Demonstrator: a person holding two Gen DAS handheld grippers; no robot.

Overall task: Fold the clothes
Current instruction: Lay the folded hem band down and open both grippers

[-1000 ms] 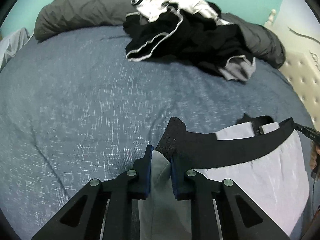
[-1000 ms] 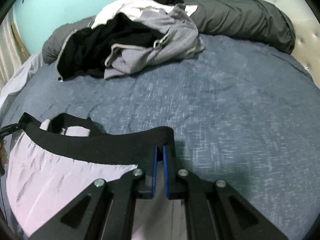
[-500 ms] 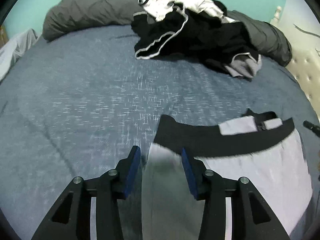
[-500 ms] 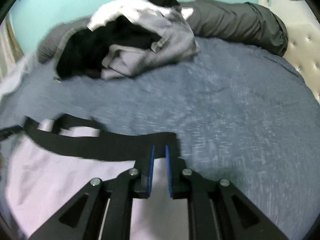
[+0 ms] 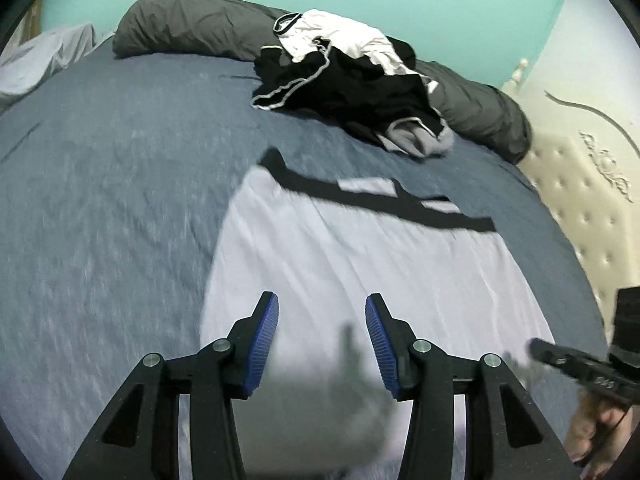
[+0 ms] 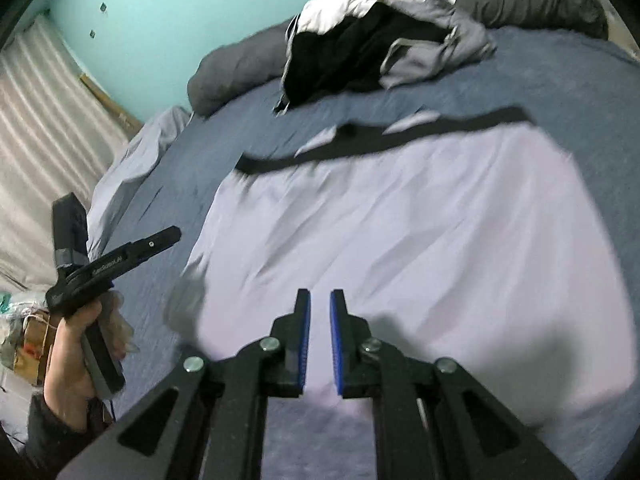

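Pale shorts (image 5: 360, 264) lie flat on the bed (image 5: 120, 200); left hand-held gripper (image 5: 322, 334) wide apart, right hand-held gripper (image 6: 320, 320) barely parted, both empty.

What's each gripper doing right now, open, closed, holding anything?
Left gripper: open wide, holding nothing, above the pale grey shorts.
Right gripper: narrow gap between the pads, nothing held.

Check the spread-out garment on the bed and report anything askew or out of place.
The light garment lies mostly flat on the bed. Its black waistband is uneven: near the middle it folds over, showing light patches. The clothes pile behind is unfolded.
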